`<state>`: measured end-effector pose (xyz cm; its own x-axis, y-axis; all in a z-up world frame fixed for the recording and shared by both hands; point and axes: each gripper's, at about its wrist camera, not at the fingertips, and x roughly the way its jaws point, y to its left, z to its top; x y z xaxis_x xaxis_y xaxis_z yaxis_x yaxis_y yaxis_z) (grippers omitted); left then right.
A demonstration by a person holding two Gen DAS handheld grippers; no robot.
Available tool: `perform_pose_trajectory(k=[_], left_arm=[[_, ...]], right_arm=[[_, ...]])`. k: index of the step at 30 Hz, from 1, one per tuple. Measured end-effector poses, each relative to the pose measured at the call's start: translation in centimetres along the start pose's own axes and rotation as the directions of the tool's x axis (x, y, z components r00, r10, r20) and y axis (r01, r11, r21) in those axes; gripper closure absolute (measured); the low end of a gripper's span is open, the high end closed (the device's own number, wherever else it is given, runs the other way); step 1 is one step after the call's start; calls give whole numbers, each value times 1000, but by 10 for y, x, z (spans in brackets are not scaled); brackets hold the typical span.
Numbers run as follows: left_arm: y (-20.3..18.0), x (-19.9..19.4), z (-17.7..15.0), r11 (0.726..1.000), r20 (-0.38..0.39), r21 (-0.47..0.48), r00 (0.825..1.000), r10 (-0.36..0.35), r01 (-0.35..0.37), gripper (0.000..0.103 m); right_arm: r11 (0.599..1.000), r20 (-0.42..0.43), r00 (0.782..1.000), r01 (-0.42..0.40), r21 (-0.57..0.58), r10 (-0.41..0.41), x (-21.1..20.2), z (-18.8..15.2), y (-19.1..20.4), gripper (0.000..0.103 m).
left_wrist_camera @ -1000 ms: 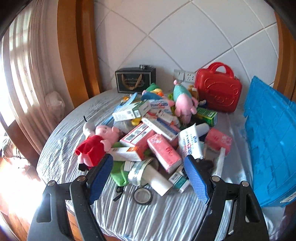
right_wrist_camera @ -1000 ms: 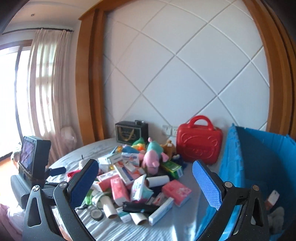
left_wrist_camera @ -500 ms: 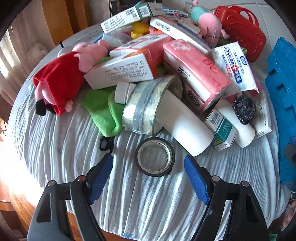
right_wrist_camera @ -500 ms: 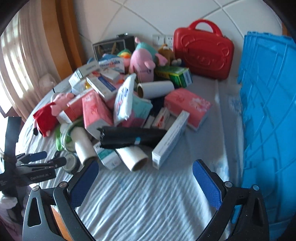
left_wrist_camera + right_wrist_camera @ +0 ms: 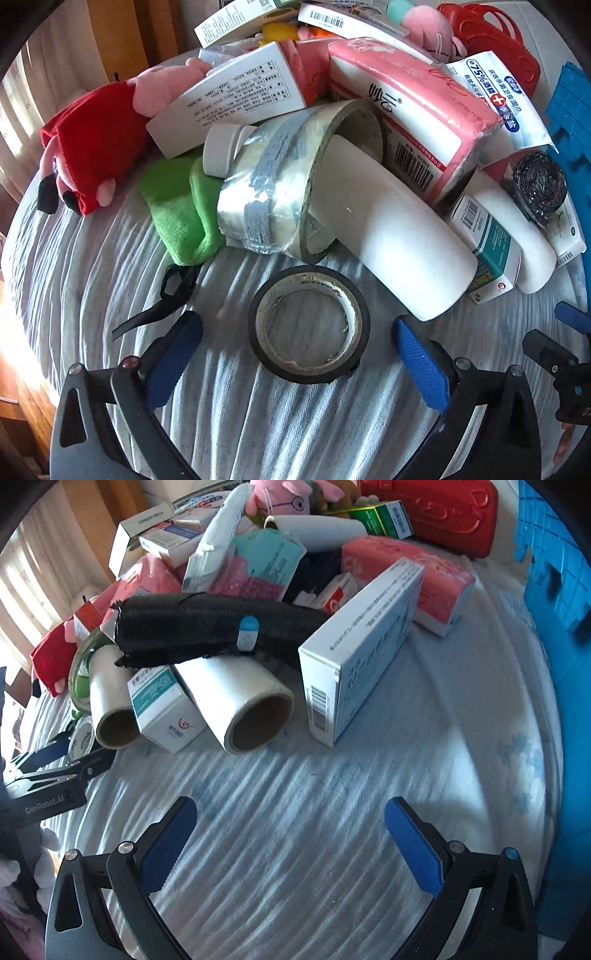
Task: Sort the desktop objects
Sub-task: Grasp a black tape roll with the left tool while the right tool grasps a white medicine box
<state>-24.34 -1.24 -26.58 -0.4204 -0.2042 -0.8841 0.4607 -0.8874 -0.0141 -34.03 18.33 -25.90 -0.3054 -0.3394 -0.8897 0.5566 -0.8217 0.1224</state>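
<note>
A black tape roll lies flat on the striped cloth between the blue pads of my left gripper. Its jaws are opening wide and the pads stand clear of the roll. Behind it rests a large clear tape roll around a white paper roll, with a pink tissue pack and a plush pig in red in the heap. My right gripper hangs open over bare cloth. In front of it lie a white paper roll, a long blue-white box and a black roll.
A blue crate stands at the right and a red case at the back. Boxes, wipes and plush toys are heaped across the middle of the table. The left gripper's body shows at the left edge of the right wrist view.
Both grippers have dropped toward the table and tilted down. The left one came down around the black tape roll and its jaws widened. The right one neared the paper roll and long box.
</note>
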Motion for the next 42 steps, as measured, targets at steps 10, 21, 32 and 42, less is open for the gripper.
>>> perform_pose_trajectory(k=[10,21,32,42], left_arm=[[-3,-11,-12,1000,56,-17,998,6,-5,38],[-20,-24,-15,1000,57,11,998,28,-28,47],[-24,-16,-16,999,13,-34,1000,19,-18,47],[-38,-55,-21,999,67,42,998,11,-13,48]], right_arm=[[999,5,1000,-12,-30,12,-5,-3,-2,18],[993,138,989,-60,105,45,-24,34,-14,51],[981,125,992,-27,193,2,-19,34,-45,67],[992,128,992,-10,130,-7,-29,22,-33,81]])
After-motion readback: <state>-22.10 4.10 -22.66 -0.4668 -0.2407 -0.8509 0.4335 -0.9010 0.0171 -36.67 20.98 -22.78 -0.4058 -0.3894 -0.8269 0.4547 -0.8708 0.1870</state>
